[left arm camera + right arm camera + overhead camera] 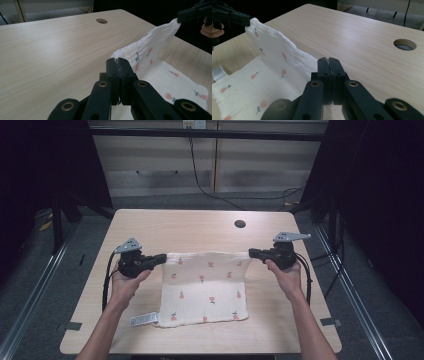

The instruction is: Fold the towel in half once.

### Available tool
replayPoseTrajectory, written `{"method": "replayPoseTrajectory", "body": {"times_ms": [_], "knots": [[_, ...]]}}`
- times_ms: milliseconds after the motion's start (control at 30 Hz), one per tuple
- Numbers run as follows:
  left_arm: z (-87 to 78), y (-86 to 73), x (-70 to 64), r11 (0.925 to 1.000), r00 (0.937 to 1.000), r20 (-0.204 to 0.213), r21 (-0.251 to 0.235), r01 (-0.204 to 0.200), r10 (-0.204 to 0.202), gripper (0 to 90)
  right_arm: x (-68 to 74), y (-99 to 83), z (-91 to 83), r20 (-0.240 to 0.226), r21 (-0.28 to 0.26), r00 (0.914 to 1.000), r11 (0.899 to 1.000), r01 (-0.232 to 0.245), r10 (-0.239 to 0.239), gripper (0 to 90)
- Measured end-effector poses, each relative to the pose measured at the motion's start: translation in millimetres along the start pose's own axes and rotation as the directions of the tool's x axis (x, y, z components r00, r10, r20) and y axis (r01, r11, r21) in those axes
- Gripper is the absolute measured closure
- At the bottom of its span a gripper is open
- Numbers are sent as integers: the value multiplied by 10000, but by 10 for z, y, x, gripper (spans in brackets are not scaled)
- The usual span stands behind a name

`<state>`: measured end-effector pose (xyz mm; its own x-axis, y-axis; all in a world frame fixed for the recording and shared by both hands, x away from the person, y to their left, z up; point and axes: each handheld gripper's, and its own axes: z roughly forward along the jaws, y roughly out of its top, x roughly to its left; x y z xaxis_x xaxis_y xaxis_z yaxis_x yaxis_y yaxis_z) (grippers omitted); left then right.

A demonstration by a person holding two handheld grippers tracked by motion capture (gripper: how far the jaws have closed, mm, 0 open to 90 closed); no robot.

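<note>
Light wooden rectangular desk [150, 227] with rounded corners, a round cable hole [240, 224] near the far right corner. Lying toward the near edge, slightly right of centre: white muslin cloth with small red fruit print [205, 302], a white care label [144, 319] at its near left corner.

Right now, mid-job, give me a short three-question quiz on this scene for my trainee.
1. True or false: the left gripper is shut on a far corner of the cloth.
2. The right gripper grips the cloth's: A) near edge B) other far corner C) middle?
3. Fill in: the white label sits at the cloth's near-____ corner in the high view.

Key: 1 true; 2 B; 3 left.
</note>
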<state>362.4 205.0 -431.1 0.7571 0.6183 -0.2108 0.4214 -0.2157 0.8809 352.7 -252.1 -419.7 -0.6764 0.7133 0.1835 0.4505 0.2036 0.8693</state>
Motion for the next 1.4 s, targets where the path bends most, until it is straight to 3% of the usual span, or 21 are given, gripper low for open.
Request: {"method": "replayPoseTrajectory", "body": {"times_ms": [133,500,567,800,900,967,1067,1100,1167,1400], "knots": [[-51,-115,-18,9998,9999,-72,135,129,-128,884,83,-76,-57,-221,-43,9997,10000,54,-55,888],[-190,-396,-163,9963,9999,35,850,-136,133,881,266,-414,-139,-633,500,9979,9986,156,-124,888],[-197,-494,-241,9904,9988,153,1295,-480,464,879,304,-482,-148,-683,685,9976,9974,199,-152,887],[-213,-647,-338,9798,9966,406,1842,-783,721,879,372,-689,-178,-829,1142,9965,9933,152,-57,887],[-229,-735,-373,9783,9966,542,1949,-708,613,879,417,-740,-212,-921,1257,9957,9919,181,-65,886],[-202,-804,-403,9695,9954,660,2309,-825,690,878,439,-786,-225,-948,1352,9955,9907,178,-50,886],[-182,-839,-442,9661,9951,782,2458,-787,612,874,461,-848,-221,-997,1567,9950,9875,171,-15,884],[-167,-851,-490,9601,9925,872,2589,-1055,856,872,487,-920,-212,-1064,1860,9943,9824,200,-1,877],[-171,-866,-485,9589,9929,888,2654,-1006,796,868,500,-958,-217,-1085,1979,9941,9801,187,30,875],[-263,-908,-456,9648,9947,905,2530,-711,495,782,549,-999,-258,-1285,2133,9917,9766,265,12,831]]}}
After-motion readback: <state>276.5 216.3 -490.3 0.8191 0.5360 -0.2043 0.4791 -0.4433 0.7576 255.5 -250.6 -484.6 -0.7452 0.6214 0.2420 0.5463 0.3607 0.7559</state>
